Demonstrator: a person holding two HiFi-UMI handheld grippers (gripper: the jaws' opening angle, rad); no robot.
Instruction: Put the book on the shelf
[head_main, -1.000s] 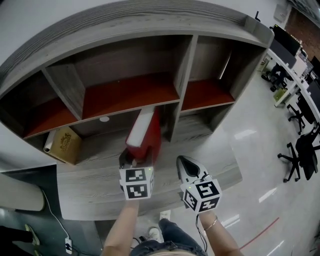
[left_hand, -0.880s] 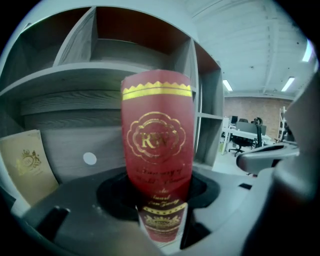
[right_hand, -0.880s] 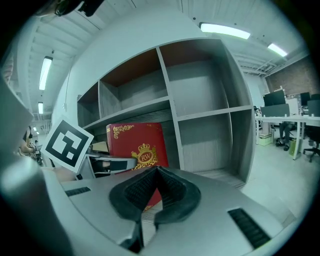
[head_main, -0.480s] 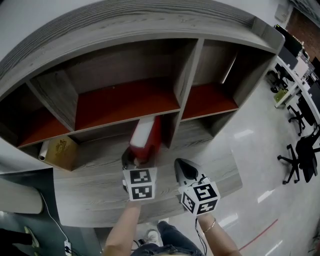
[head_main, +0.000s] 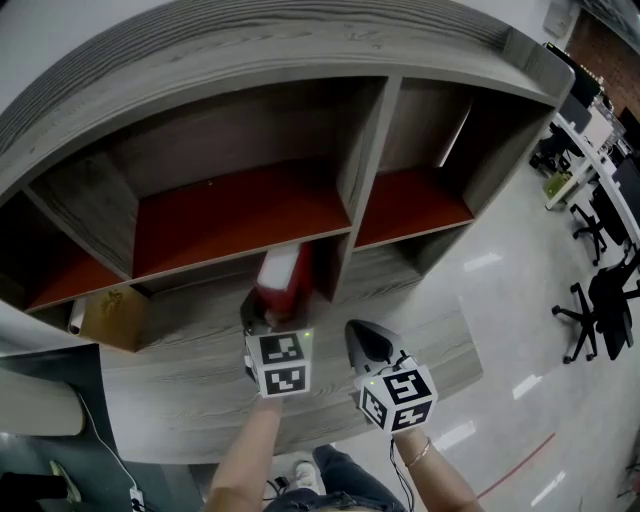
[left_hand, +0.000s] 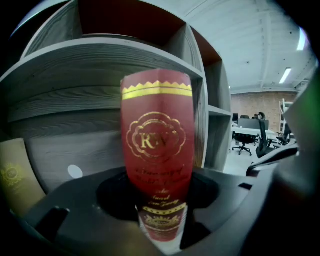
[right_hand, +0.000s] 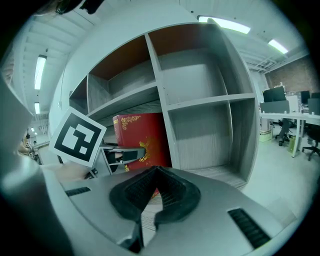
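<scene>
A red book (head_main: 283, 280) with gold print stands upright, its spine facing me in the left gripper view (left_hand: 157, 145). My left gripper (head_main: 265, 318) is shut on its lower end. The book's far end sits in the lower middle compartment of the grey wooden shelf (head_main: 352, 160), close to the upright divider. The right gripper view shows the red book (right_hand: 142, 137) from the side, with the left gripper (right_hand: 125, 154) clamped on it. My right gripper (head_main: 365, 340) hovers to the right of the book, shut and holding nothing.
A tan box (head_main: 110, 318) leans in the lower left compartment. The upper compartments have red boards (head_main: 230, 210). A grey ledge (head_main: 190, 390) runs along the shelf's front. Office chairs (head_main: 600, 300) and desks stand at the far right on the glossy floor.
My left gripper has carried the book forward, deeper into the lower compartment. The right gripper has followed slightly. The tan box has slid towards the picture's left edge.
</scene>
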